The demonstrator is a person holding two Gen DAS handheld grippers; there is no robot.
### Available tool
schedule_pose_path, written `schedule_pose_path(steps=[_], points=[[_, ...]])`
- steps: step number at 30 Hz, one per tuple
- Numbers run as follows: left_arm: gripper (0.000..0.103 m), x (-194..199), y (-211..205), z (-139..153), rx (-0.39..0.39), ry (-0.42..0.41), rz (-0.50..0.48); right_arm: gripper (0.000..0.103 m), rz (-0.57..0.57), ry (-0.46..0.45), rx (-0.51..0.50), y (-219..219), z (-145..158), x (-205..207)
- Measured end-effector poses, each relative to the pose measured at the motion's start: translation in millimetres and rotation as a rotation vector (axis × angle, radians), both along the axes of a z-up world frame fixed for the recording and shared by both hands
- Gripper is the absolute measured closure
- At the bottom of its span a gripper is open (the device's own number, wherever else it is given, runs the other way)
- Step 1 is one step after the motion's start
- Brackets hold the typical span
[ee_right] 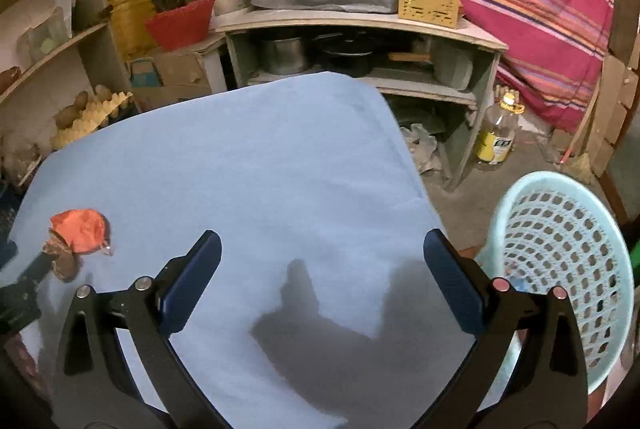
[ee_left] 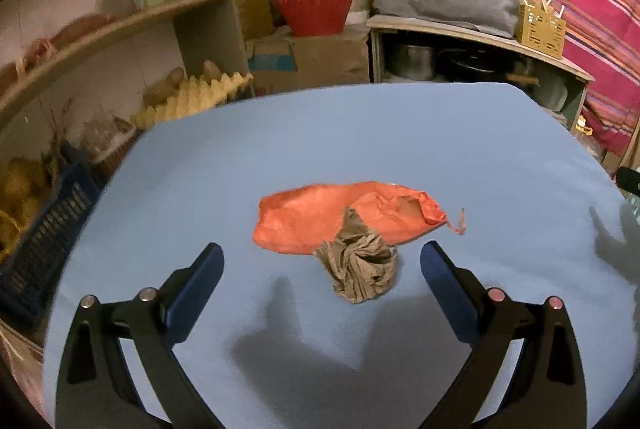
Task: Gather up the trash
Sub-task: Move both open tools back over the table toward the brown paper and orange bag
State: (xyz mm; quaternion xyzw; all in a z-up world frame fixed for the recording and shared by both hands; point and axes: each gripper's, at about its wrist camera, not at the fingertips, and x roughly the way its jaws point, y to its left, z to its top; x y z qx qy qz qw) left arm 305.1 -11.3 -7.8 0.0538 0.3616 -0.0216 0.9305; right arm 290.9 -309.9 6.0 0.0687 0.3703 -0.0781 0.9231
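Observation:
An orange plastic wrapper [ee_left: 332, 215] lies flat in the middle of the blue table [ee_left: 400, 133]. A crumpled brown paper ball [ee_left: 358, 267] rests against its near edge. My left gripper [ee_left: 322, 255] is open above the table, its jaws on either side of the paper ball and just short of it. My right gripper [ee_right: 322, 243] is open and empty over the table's right part. In the right wrist view the orange wrapper [ee_right: 80, 229] and the brown paper [ee_right: 62, 261] show at far left. A light blue perforated basket [ee_right: 560, 269] stands beside the table's right edge.
Shelves [ee_left: 120, 25] with egg trays and potatoes stand at the left. A low shelf [ee_right: 360, 25] with pots, a grey bag and a yellow holder stands behind the table. A plastic bottle [ee_right: 498, 133] stands on the floor at the right.

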Motion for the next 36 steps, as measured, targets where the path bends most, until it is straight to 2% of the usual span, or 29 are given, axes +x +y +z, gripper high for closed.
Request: schedule_pose_path(steps=[5, 9, 11, 13, 14, 15, 16, 27, 36], points=[[0.007, 14, -2, -12, -0.02, 0.061, 0.012, 0.005, 0.01, 0.022, 0.047, 5, -5, 7], [0.009, 23, -3, -20, -0.009, 0.081, 0.016, 0.005, 0.018, 0.034, 0.037, 11, -7, 9], [0.021, 25, -3, -20, -0.016, 0.084, 0.014, 0.005, 0.022, 0.039, 0.033, 12, -9, 10], [0.038, 27, -3, -22, -0.038, 0.1, -0.005, 0.005, 0.024, 0.046, 0.031, 13, -10, 11], [0.042, 27, -4, -23, -0.045, 0.11, -0.014, 0.005, 0.024, 0.049, 0.032, 13, -11, 11], [0.051, 28, -5, -25, -0.046, 0.118, -0.021, 0.005, 0.024, 0.052, 0.035, 12, -11, 11], [0.054, 28, -6, -26, -0.043, 0.123, -0.024, 0.005, 0.024, 0.054, 0.039, 11, -12, 11], [0.056, 12, -4, -3, -0.054, 0.045, -0.056, 0.005, 0.042, 0.053, 0.022, 16, -11, 10], [0.056, -1, 24, 16, -0.062, 0.001, -0.039, 0.005, 0.098, 0.05, -0.02, 44, -10, 8]])
